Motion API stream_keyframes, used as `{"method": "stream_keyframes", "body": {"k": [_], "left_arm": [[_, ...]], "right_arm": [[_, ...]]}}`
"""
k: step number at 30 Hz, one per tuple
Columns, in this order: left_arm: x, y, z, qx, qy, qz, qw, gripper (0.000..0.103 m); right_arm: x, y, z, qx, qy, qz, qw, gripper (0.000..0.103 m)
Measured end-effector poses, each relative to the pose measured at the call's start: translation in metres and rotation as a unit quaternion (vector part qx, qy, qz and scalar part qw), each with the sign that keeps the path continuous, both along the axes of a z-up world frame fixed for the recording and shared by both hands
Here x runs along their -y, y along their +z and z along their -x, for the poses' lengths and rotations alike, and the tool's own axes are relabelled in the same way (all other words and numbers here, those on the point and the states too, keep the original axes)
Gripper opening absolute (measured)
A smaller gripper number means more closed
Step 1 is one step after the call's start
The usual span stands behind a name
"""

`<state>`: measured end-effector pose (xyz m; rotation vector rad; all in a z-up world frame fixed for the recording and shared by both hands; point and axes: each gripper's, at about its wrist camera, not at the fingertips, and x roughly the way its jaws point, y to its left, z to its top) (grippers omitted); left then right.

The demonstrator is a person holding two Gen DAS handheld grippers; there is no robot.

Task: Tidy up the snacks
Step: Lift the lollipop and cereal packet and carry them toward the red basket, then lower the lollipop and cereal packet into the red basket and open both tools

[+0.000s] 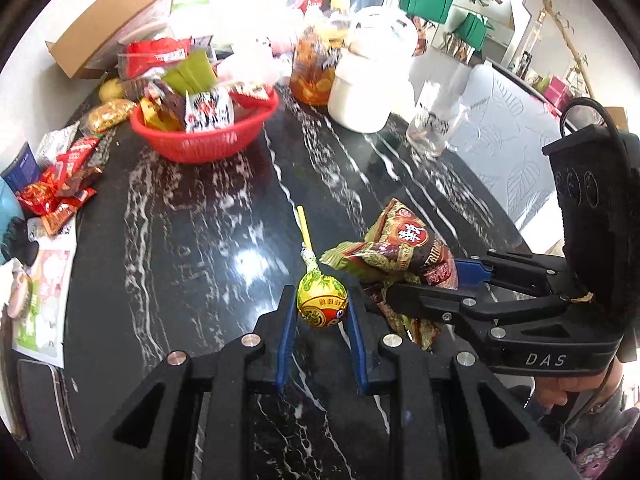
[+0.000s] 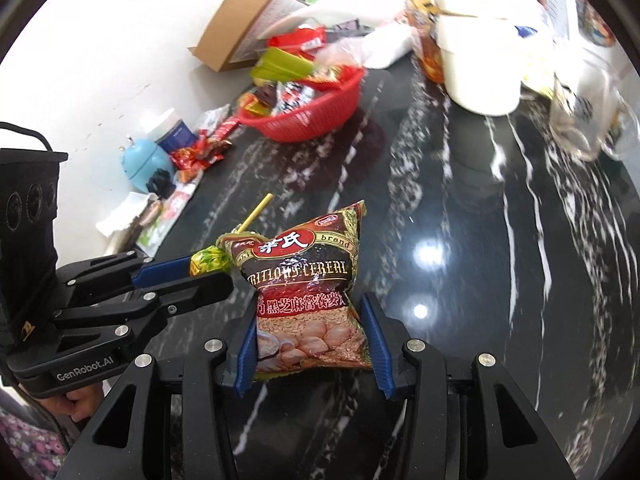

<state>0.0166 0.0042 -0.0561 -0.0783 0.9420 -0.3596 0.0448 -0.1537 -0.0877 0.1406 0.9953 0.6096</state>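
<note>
A lollipop (image 1: 322,300) with a yellow wrapper and yellow stick lies on the black marble table (image 1: 192,216). My left gripper (image 1: 321,302) is shut on its head; it also shows in the right wrist view (image 2: 210,261). A brown and red cereal packet (image 2: 308,292) sits between the fingers of my right gripper (image 2: 310,316), which is shut on its sides. The packet (image 1: 404,256) and right gripper (image 1: 424,286) show at the right of the left wrist view. A red basket (image 1: 208,140) full of snack packets stands at the back left.
Loose red snack packets (image 1: 60,184) lie along the left table edge, by a blue round object (image 2: 140,164). A cardboard box (image 1: 108,16), a jar of orange preserve (image 1: 314,68), a white container (image 1: 368,88) and a glass mug (image 1: 436,120) stand at the back.
</note>
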Motion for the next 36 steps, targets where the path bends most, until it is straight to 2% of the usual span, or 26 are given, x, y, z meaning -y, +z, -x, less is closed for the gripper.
{"method": "stream_keyframes", "body": {"k": [7, 20, 28, 36], "left_arm": [[-0.012, 0.026, -0.01, 0.043, 0.02, 0.002, 0.9989, 0.024], [-0.035, 0.073, -0.049, 0.117, 0.055, 0.012, 0.9915, 0.024], [-0.05, 0.093, -0.085, 0.145, 0.073, 0.023, 0.9865, 0.024], [-0.059, 0.1, -0.121, 0.162, 0.084, 0.02, 0.983, 0.024]], "right_arm": [[-0.014, 0.027, -0.016, 0.033, 0.019, -0.002, 0.999, 0.046], [-0.035, 0.076, -0.061, 0.093, 0.023, -0.026, 0.995, 0.046], [-0.04, 0.102, -0.098, 0.126, 0.017, -0.025, 0.991, 0.046], [-0.05, 0.112, -0.139, 0.148, 0.021, -0.015, 0.989, 0.046]]}}
